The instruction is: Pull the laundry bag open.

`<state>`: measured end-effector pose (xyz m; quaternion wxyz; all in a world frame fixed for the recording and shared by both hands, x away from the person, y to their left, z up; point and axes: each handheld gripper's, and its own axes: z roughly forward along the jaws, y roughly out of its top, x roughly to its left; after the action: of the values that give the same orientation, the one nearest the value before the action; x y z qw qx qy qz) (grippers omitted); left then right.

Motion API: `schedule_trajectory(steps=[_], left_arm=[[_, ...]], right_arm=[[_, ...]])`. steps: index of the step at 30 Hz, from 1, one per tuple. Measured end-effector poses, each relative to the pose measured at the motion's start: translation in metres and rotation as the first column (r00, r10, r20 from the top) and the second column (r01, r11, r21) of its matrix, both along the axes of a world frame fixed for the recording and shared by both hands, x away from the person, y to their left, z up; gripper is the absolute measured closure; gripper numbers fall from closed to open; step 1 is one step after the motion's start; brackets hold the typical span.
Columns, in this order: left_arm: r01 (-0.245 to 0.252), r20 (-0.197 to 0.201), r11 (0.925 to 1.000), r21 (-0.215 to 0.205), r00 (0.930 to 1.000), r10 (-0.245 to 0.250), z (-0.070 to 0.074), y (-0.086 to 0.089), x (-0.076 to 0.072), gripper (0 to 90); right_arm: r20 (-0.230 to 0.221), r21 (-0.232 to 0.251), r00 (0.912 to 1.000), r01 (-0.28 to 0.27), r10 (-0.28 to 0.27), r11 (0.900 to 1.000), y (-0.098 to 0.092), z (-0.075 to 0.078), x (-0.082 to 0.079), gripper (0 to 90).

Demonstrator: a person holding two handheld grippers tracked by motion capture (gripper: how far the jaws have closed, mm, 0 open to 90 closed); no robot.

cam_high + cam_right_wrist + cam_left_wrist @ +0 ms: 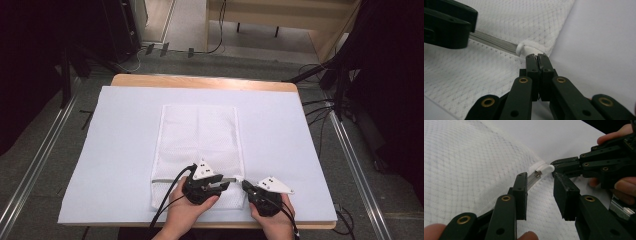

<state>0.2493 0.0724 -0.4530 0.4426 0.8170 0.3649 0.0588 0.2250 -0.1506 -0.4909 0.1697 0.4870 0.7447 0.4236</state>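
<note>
Two hand-held grippers — mesh bag's zipper.

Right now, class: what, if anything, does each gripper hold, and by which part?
The right gripper pinches the mesh laundry bag at its corner by the white zipper end. The left gripper stands open astride the zipper, holding nothing.

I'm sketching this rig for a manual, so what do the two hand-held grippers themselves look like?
Both are black. The left gripper and right gripper each carry a pale three-cornered plate with small dark markings on top, and a black cable trails back from each toward the person. Close up, the jaws are flat, blocky black pads on linked arms joined by brass-coloured rivets. The person's forearms are bare, with no sleeves in sight.
</note>
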Motion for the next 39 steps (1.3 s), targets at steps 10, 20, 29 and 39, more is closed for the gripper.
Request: schedule_trajectory(steps=[10, 20, 29, 39], left_arm=[[0.01, -0.008, 0.9998, -0.019, 0.9999, -0.011, -0.004, -0.001, 0.001, 65.1], [0.016, -0.017, 0.9989, -0.043, 0.9997, -0.017, -0.002, 0.005, 0.003, 68.8], [0.026, -0.025, 0.9981, -0.056, 0.9993, -0.027, -0.002, 0.004, 0.002, 73.8], [0.035, -0.058, 0.9925, -0.118, 0.9974, -0.042, 0.0, 0.007, 0.004, 79.5]], right_arm=[[0.092, 0.058, 0.9952, -0.04, 0.035, 0.998, 0.007, 0.018, -0.006, 90.0], [0.132, 0.067, 0.9892, -0.072, 0.062, 0.995, 0.011, 0.026, -0.01, 90.0], [0.147, 0.073, 0.9859, -0.093, 0.081, 0.993, 0.012, 0.028, -0.012, 90.0], [0.172, 0.057, 0.9793, -0.118, 0.107, 0.991, 0.016, 0.029, -0.016, 90.0]])
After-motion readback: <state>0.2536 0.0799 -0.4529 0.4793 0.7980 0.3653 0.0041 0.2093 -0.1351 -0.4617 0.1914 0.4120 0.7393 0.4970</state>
